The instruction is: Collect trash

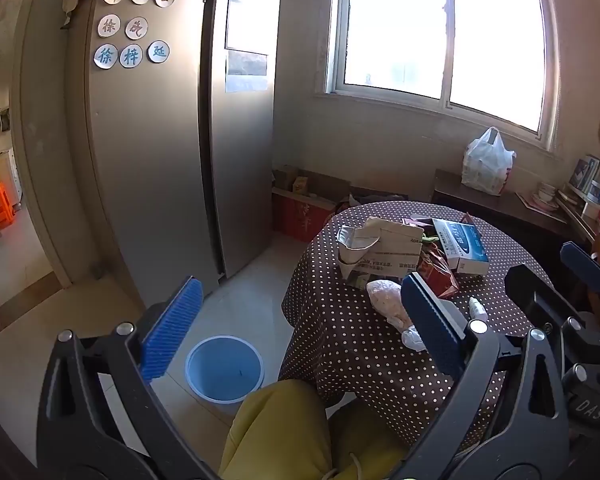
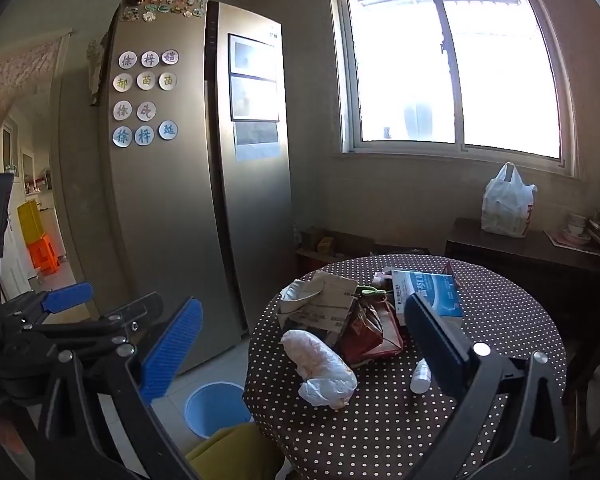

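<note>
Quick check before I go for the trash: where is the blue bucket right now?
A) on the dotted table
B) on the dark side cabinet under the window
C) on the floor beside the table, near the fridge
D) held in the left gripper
C: the blue bucket stands on the tiled floor, left of the dotted table and in front of the fridge; both grippers are open and hold nothing.

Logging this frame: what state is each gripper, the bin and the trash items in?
Left gripper: open, empty.
Right gripper: open, empty.
Round blue plastic bin: upright on floor, looks empty.
Crumpled white plastic bag: lying on table.
Small white bottle: lying on its side.
Flattened cardboard box: crushed.
</note>
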`<state>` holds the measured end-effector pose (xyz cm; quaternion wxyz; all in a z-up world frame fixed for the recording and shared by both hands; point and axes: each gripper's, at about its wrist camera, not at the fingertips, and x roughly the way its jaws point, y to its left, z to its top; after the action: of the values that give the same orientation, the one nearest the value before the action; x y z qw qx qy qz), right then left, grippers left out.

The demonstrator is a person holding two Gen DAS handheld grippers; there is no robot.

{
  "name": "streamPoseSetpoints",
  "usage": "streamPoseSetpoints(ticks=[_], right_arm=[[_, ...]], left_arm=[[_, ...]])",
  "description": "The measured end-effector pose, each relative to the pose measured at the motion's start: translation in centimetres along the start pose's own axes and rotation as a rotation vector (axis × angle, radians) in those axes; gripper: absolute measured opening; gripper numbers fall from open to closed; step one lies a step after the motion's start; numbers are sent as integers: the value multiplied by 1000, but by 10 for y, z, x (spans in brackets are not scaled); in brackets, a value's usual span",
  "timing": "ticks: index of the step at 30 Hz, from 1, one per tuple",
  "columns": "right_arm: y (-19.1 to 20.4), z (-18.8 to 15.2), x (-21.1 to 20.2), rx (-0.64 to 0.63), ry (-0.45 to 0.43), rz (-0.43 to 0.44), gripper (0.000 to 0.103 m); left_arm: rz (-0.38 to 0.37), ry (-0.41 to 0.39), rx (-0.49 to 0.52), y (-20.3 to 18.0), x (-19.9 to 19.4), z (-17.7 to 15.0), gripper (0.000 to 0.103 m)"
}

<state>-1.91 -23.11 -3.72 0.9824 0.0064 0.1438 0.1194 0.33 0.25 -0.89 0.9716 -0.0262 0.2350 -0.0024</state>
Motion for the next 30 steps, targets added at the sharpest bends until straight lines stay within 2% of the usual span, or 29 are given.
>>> streamPoseSetpoints(ticks=[30], right_arm=[[3, -1, 3, 14, 9, 5, 99]], left_arm=[[-4, 4, -2, 1, 3, -2, 97]])
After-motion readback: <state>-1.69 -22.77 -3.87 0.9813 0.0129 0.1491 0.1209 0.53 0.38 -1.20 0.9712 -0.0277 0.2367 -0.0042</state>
